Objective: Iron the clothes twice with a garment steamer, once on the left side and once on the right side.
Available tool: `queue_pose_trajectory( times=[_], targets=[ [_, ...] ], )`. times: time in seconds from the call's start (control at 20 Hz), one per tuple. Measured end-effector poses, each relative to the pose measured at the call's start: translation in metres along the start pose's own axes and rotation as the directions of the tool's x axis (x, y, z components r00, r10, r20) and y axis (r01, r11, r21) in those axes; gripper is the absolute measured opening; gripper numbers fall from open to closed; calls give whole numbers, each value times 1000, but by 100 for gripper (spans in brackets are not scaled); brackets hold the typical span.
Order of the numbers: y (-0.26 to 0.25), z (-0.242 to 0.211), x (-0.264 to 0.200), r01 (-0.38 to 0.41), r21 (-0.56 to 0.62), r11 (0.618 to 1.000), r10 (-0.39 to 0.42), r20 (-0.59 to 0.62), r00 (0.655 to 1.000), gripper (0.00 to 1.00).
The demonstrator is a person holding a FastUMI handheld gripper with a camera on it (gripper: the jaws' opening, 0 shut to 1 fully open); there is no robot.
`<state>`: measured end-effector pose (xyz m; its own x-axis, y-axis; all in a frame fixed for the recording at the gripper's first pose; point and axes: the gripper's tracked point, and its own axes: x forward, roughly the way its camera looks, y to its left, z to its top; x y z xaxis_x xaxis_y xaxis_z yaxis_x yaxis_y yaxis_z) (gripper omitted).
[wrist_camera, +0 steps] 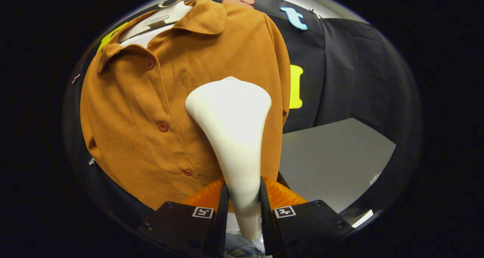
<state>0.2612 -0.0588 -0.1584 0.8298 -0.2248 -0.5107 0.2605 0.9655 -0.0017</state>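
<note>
Gripper [244, 201] clamps narrow handle of cream-white plastic garment steamer [232, 125], both fingers pressed on its sides. Steamer head flares wide at 12 o'clock beyond fingers, touching or just off cloth: cannot tell. Rust-orange button-front collared shirt [151, 110] hangs behind steamer, spreading toward 10 o'clock, on white hanger [166, 14] at collar. 3 buttons show down placket, left of steamer. Grey tabletop [332, 163] lies at 3 o'clock.
</note>
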Motion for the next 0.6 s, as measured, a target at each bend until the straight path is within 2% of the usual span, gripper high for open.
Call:
queue_pose_trajectory(
  times=[0.35,0.6],
  targets=[
    [-8,-46,19,3,-2,1000,-4,-113,994,43],
    [-15,-83,26,-4,-2,1000,3,-215,977,43]
  ],
)
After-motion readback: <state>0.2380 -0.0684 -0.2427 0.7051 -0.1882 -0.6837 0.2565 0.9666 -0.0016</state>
